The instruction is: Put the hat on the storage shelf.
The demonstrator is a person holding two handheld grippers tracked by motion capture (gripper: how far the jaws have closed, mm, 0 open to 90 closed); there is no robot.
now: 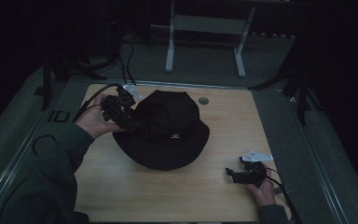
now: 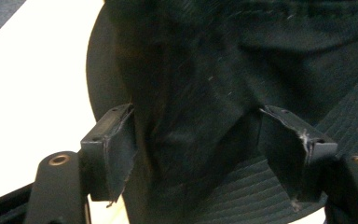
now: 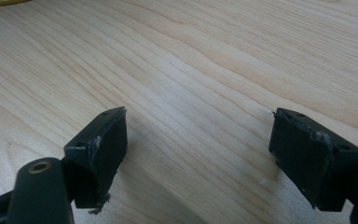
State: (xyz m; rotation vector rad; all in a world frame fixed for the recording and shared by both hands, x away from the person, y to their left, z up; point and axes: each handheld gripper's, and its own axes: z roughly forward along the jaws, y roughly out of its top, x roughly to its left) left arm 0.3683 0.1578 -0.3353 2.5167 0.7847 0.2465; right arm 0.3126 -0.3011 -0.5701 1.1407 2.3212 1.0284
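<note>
High view shows, nearest the person, the right gripper [image 1: 235, 174] low over the wooden table [image 1: 177, 196] at its near right corner, jaws spread wide with bare wood between them. Farther in, at mid-table, sits a black bucket hat [image 1: 168, 128]. The left gripper [image 1: 133, 122] reaches its left side, jaws wide apart with crown fabric bunched between them, not clamped.
</note>
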